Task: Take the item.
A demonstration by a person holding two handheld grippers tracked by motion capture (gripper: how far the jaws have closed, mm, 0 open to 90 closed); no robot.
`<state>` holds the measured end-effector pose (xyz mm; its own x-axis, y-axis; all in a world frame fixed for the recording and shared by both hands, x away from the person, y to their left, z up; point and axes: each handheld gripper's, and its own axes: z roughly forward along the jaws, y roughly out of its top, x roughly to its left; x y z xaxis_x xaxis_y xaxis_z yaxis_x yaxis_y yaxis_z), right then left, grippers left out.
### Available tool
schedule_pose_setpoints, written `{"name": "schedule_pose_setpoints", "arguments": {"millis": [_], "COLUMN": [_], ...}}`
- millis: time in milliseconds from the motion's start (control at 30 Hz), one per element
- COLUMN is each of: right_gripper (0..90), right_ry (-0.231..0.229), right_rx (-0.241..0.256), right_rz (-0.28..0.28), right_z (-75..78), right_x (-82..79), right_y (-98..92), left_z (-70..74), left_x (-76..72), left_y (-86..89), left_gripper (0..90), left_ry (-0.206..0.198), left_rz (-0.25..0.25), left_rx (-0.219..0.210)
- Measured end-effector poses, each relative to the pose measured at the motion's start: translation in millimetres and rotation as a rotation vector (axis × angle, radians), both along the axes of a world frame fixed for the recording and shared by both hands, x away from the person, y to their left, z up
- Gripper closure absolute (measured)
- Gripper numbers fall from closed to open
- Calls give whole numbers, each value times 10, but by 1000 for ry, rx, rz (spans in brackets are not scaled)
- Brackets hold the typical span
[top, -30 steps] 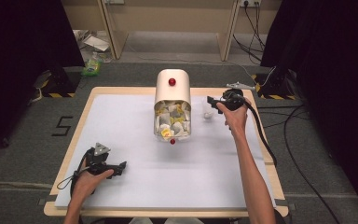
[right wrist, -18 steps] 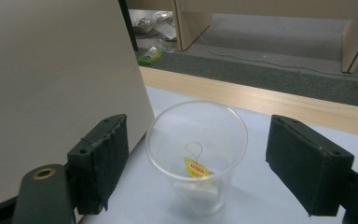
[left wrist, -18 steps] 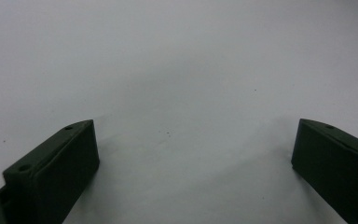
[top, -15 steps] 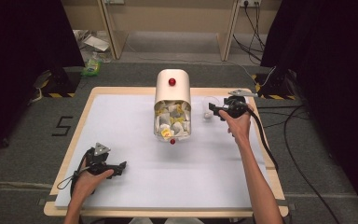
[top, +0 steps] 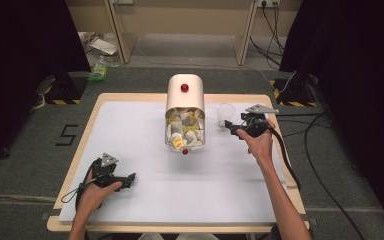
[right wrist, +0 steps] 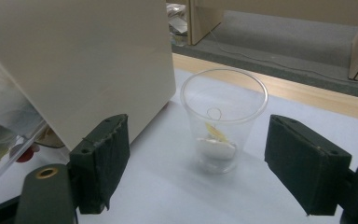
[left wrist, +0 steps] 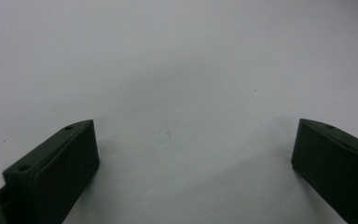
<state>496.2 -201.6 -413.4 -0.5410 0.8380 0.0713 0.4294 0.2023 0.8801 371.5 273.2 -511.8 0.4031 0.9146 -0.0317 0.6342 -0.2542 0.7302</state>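
Grey carpet surrounds the wooden counter (top: 275,150), whose top is covered by a white sheet. In the high view, a cream dispenser box (top: 185,97) with a red knob lies at the centre, its long axis running away from the person, its clear flap end with packets facing the person. A clear plastic cup (top: 225,114) stands upright just right of it. The right gripper (top: 235,129) sits just beside the cup, pointing left. The left gripper (top: 128,181) rests near the front left corner, well apart from everything.

From the left gripper view, its fingers (left wrist: 58,170) are spread wide over bare white sheet.

From the right gripper view, the released fingers (right wrist: 100,158) flank the cup (right wrist: 223,116) without touching; something small and yellowish lies inside it. The dispenser's wall (right wrist: 79,60) stands close on the left.
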Motion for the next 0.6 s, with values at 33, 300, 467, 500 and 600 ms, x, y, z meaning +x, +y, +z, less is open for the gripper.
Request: {"name": "schedule_pose_setpoints", "arguments": {"millis": [33, 300, 467, 500, 600], "right_gripper": [229, 229, 230, 230, 229], "right_ry": [1, 4, 12, 15, 19], "right_rx": [2, -25, -27, -33, -33], "right_rz": [-1, 21, 30, 32, 32], "right_z": [-8, -82, -119, -143, -170], "right_x": [-14, -161, -230, -262, -302], "right_y": [1, 59, 64, 65, 63], "left_z": [0, 0, 0, 0, 0], "left_x": [0, 0, 0, 0, -1], "left_y": [0, 0, 0, 0, 0], "left_gripper": [0, 0, 0, 0, 0], "left_ry": [-1, 0, 0, -1, 0], "left_rz": [0, 0, 0, 1, 0], "left_rx": [0, 0, 0, 0, 0]}}
